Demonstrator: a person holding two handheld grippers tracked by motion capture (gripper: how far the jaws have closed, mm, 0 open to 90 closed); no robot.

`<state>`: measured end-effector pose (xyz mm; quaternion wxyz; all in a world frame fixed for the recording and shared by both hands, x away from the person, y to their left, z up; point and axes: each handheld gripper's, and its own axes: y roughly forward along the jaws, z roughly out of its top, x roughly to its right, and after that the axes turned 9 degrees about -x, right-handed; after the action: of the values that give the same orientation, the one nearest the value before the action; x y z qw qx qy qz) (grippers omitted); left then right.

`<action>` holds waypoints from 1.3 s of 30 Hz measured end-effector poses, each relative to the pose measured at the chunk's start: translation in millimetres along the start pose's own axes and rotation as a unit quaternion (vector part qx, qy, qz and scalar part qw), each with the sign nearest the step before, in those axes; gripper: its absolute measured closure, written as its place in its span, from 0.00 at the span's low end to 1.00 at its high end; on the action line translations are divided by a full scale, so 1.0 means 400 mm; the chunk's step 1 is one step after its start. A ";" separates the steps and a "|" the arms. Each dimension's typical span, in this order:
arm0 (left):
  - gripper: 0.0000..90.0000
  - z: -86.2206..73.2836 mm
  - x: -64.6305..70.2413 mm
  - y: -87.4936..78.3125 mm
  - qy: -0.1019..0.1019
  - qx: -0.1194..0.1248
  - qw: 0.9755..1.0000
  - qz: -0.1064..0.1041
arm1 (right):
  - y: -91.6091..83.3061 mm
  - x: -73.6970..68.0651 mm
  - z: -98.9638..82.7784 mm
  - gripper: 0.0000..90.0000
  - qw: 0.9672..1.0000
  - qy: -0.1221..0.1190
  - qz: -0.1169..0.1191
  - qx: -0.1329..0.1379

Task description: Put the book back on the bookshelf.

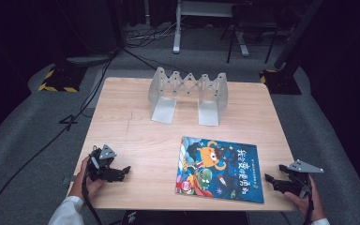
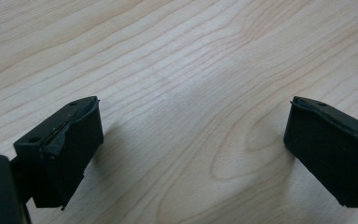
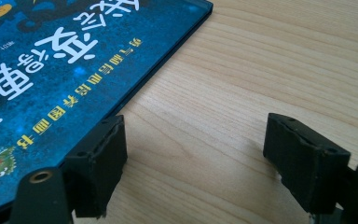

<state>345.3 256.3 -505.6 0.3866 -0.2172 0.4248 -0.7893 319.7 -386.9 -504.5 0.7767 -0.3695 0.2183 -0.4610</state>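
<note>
**Operator:** Beside my right gripper (image 1: 273, 179) lies the flat blue picture book with the cartoon monster cover (image 1: 220, 169), face up on the pale wooden counter (image 1: 131, 140). Its long axis runs left to right across the counter's near half, and its right-hand short edge is just beside my right jaws.

**Observer:** And from the gripper's own camera?

**Operator:** From the right gripper view the book's edge (image 3: 158, 60) runs up and away on the left, with one jaw just at it, possibly over it, and the other over bare wood. Those jaws stand wide apart and grip nothing.

**Observer:** Your other hand?

**Operator:** My left gripper (image 1: 124, 171) sits near the counter's left front, well apart from the book, jaws spread wide over bare wood. So I judge the right hand the nearer one. A grey folding metal book rack (image 1: 189, 93) stands at the far side.
</note>
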 end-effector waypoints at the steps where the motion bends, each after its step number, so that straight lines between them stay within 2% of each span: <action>1: 0.06 0.000 0.015 0.001 0.018 0.002 1.000 -0.008 | 0.000 0.000 0.000 0.24 1.000 0.000 0.000 0.000; 2: 0.06 0.000 0.015 0.001 0.018 0.002 1.000 -0.008 | 0.000 0.000 0.000 0.24 1.000 0.000 0.000 0.000; 3: 0.06 0.000 0.028 0.001 0.034 0.001 0.999 -0.022 | 0.000 0.000 0.000 0.24 1.000 -0.001 0.000 0.000; 4: 0.06 0.001 0.036 0.002 0.044 0.001 0.999 -0.025 | 0.000 0.000 0.000 0.24 1.000 0.000 0.000 0.000; 8: 0.04 0.012 0.060 0.010 0.047 -0.002 0.998 -0.035 | 0.000 0.000 0.001 0.25 1.000 0.002 0.000 0.000; 11: 0.00 0.020 0.070 0.016 0.059 -0.007 0.997 -0.041 | -0.003 -0.002 0.002 0.27 1.000 0.000 0.001 0.002; 12: 0.00 0.022 0.073 0.017 0.066 -0.007 0.997 -0.043 | -0.007 -0.003 0.002 0.28 1.000 -0.006 0.003 0.007; 14: 0.00 0.027 0.083 0.021 0.068 -0.007 0.997 -0.046 | -0.016 -0.004 0.001 0.31 1.000 -0.006 0.004 0.021; 17: 0.00 0.030 0.091 0.023 0.072 -0.006 0.996 -0.049 | -0.023 -0.006 0.001 0.32 1.000 -0.006 0.013 0.024; 18: 0.00 0.033 0.100 0.025 0.078 -0.007 0.996 -0.053 | -0.027 -0.009 0.005 0.32 0.999 -0.001 0.028 0.026; 20: 0.00 0.039 0.114 0.029 0.085 -0.006 0.995 -0.057 | -0.036 -0.034 0.020 0.32 0.998 -0.019 0.043 0.033; 23: 0.00 0.058 0.151 0.042 0.110 -0.007 0.991 -0.073 | -0.025 -0.077 0.043 0.33 0.997 -0.045 0.053 0.017; 26: 0.00 0.076 0.172 0.054 0.119 -0.008 0.990 -0.078 | -0.006 -0.096 0.053 0.35 0.997 -0.061 0.056 0.002; 29: 0.01 0.096 0.192 0.067 0.132 -0.007 0.988 -0.085 | 0.012 -0.104 0.062 0.37 0.996 -0.066 0.061 -0.010; 34: 0.01 0.123 0.214 0.085 0.150 -0.007 0.984 -0.096 | 0.028 -0.103 0.075 0.37 0.996 -0.055 0.073 -0.012; 39: 0.01 0.140 0.234 0.097 0.161 -0.006 0.981 -0.105 | 0.042 -0.103 0.089 0.31 0.995 -0.054 0.076 -0.017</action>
<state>342.8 140.7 -506.1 0.2265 -0.1329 0.4609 -0.8477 333.2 -332.4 -495.1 0.8140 -0.3893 0.2110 -0.3760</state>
